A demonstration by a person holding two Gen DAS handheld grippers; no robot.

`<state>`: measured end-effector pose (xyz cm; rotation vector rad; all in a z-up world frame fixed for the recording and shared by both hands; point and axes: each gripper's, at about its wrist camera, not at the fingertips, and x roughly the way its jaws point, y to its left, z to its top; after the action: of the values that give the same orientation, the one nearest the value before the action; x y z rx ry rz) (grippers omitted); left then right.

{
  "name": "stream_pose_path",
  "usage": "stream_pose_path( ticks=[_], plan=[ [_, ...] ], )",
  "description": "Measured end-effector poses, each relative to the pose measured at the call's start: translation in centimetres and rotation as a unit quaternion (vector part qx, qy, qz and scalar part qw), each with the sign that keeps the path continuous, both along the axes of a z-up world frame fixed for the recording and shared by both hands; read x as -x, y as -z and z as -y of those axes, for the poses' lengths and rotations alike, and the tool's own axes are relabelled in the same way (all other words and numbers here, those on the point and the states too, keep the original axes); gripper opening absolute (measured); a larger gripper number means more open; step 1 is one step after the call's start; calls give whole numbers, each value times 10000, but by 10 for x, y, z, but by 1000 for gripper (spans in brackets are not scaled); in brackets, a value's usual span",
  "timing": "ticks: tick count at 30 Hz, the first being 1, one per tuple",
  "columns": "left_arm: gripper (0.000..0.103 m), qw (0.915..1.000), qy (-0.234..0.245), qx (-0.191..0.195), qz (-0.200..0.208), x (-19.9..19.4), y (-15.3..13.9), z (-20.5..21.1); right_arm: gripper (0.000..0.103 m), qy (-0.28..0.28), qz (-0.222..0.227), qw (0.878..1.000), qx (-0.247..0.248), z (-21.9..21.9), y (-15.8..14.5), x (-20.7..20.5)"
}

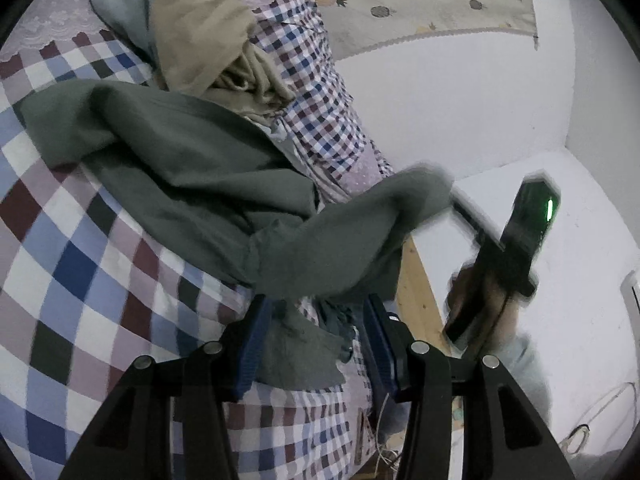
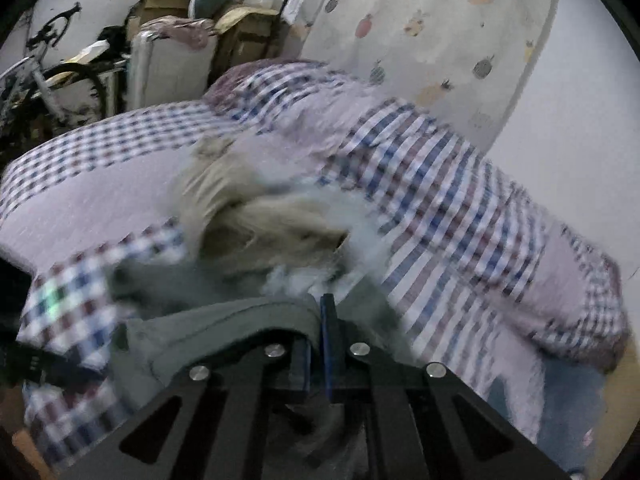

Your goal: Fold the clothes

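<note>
Between my left tongs (image 1: 316, 344) hangs a loose flap of the grey-green garment (image 1: 192, 176); the blue pads stand spread on either side of it, not yet squeezing. My right tongs (image 2: 320, 344) are pressed together on an edge of that same garment (image 2: 240, 320), the cloth draped over one finger and caught in the narrow slit between the pads. From the left view I can see those right tongs (image 1: 516, 240) out past the bed's edge, with one end of the garment stretched toward them.

As I judge it, this piece is far from folded: it lies bunched and twisted across the checked bedspread (image 1: 80, 240), part of it lifted off the bed, with no flat layers or straight creases anywhere. It needs spreading out before any fold can be made. Behind it sits a heap of other clothes, a tan one (image 1: 208, 40) on top of a pale blue one (image 1: 120, 4), both crumpled, so they look to be waiting too. No tidy folded stack shows in either view. The right view is blurred, so finer detail there escapes me.
</note>
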<state>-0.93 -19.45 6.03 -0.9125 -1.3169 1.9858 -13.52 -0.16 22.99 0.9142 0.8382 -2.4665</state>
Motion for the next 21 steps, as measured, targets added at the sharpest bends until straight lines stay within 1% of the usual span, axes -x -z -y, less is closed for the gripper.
stream_pose_path(
  ticks=[3, 7, 8, 9, 10, 11, 12, 13, 14, 15, 17, 18, 19, 21],
  plan=[
    [51, 10000, -66, -5, 31, 4, 2, 4, 2, 348, -65, 9988, -327, 12, -7, 48],
    [51, 9999, -119, -10, 10, 9, 4, 5, 3, 810, -151, 9937, -761, 28, -15, 113],
    [51, 9999, -113, 16, 2, 9, 3, 4, 13, 926, -172, 9918, -869, 32, -17, 129],
    [51, 9999, -105, 47, -9, 10, 3, 3, 45, 1040, -194, 9896, -977, 36, -20, 145],
    [51, 9999, -95, 87, -24, 11, 2, 2, 59, 1155, -215, 9871, -1085, 40, -22, 161],
    [51, 9999, -85, 126, -39, 11, 1, 1, 67, 1269, -236, 9844, -1193, 44, -24, 177],
    [51, 9999, -66, 151, -49, 12, 1, -1, 67, 1383, -258, 9815, -1300, 48, -26, 193],
    [51, 9999, -35, 144, -49, 14, 1, -3, 68, 1291, -93, 9815, -1411, 51, -16, 193],
    [51, 9999, -3, 125, -43, 15, 1, -5, 71, 1139, 124, 9811, -1557, 56, -2, 187],
    [51, 9999, 25, 117, -39, 16, 1, -7, 73, 904, 396, 9796, -1749, 61, 14, 175],
    [51, 9998, 80, 155, -56, 17, -1, -12, 74, 562, 753, 9768, -1925, 65, 32, 154],
    [51, 9997, 104, 195, -72, 18, -2, -15, 74, 413, 893, 9750, -1990, 66, 38, 140],
    [51, 9995, 122, 265, -90, 19, -4, -17, 74, 261, 943, 9759, -1950, 63, 38, 121],
    [51, 9990, 153, 413, -126, 22, -8, -22, 75, 38, 943, 9804, -1729, 50, 31, 83]
  ],
)
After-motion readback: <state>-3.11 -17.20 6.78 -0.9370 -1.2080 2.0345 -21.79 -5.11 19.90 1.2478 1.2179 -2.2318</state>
